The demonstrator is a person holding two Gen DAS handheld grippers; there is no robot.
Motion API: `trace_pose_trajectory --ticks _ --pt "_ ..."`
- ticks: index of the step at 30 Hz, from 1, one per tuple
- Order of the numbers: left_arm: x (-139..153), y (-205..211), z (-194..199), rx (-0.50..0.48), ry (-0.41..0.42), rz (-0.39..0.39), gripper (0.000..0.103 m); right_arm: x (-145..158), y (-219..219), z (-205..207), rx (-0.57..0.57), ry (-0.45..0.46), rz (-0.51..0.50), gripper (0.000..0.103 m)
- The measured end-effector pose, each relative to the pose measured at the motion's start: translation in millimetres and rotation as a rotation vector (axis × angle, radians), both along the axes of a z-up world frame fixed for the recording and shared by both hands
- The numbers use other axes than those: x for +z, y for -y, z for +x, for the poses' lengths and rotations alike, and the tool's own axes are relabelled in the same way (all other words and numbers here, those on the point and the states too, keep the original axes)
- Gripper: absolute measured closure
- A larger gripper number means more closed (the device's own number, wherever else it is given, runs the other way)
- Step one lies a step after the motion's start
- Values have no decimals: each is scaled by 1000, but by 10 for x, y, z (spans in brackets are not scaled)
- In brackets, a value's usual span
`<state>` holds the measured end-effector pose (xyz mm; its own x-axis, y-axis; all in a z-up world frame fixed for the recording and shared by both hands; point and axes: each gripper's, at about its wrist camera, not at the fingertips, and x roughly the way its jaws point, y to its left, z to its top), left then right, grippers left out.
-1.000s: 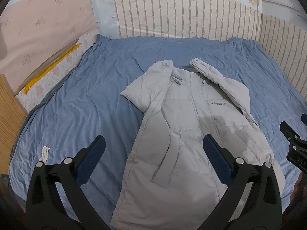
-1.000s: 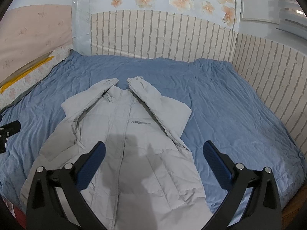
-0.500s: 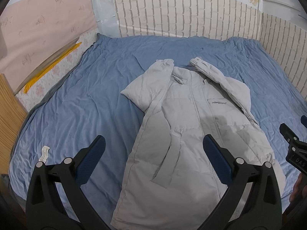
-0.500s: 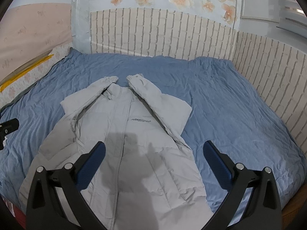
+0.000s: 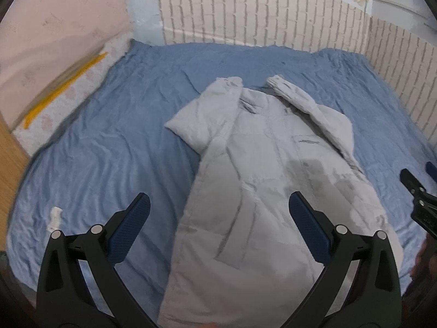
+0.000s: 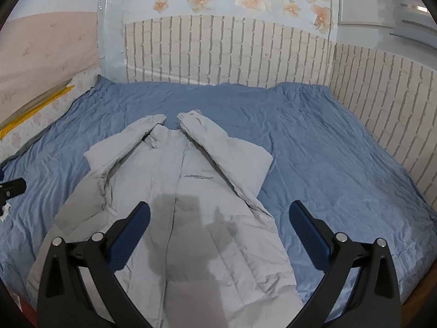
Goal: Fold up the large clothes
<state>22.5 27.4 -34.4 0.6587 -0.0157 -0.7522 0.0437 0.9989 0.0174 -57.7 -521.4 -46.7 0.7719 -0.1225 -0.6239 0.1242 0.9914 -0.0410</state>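
Your left claw (image 5: 218, 213) hangs spread wide, empty, above the lower left part of the pale grey jacket (image 5: 262, 180), its left finger over the blue bedsheet (image 5: 103, 142) and its right finger over the jacket's front. Your right claw (image 6: 218, 214) is likewise spread and holds nothing; its left finger sits over the jacket's (image 6: 180, 191) front, its right finger over bare sheet beside the hem. The jacket lies flat, front up, on the bed, collar toward the brick-pattern wall (image 6: 224, 52), both sleeves folded up beside the collar
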Motion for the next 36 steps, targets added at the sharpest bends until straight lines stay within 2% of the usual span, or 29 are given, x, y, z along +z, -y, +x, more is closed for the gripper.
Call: trace_pose_trajectory --ticks 3,9,13,16,18,20,26,30,33,36 --pt "-19 -16 40 -1 -4 -2 3 -1 11 29 -2 -5 2 2" --pt "35 -117 174 53 35 63 3 18 38 161 -12 -11 -50 2" --pt "80 -175 303 22 48 4 3 -39 52 307 8 -42 -61 2" --pt "125 -165 351 -6 91 -50 3 -80 67 415 25 -71 -70 2" --pt "144 -136 444 -17 76 -50 3 -89 65 473 31 -73 -94 2" --pt "146 -77 587 -73 45 -22 3 -92 52 549 36 -71 -113 2" --pt "165 -30 1061 -32 56 99 3 -141 19 886 68 -86 -161 2" --pt "318 -43 1469 -17 85 98 3 -68 -6 1287 117 -76 -194 2" --pt "380 -32 1739 -28 99 82 3 -22 2 1613 150 -69 -176 2" --pt "179 1 1922 -57 86 77 3 -137 10 1931 168 -87 -161 2"
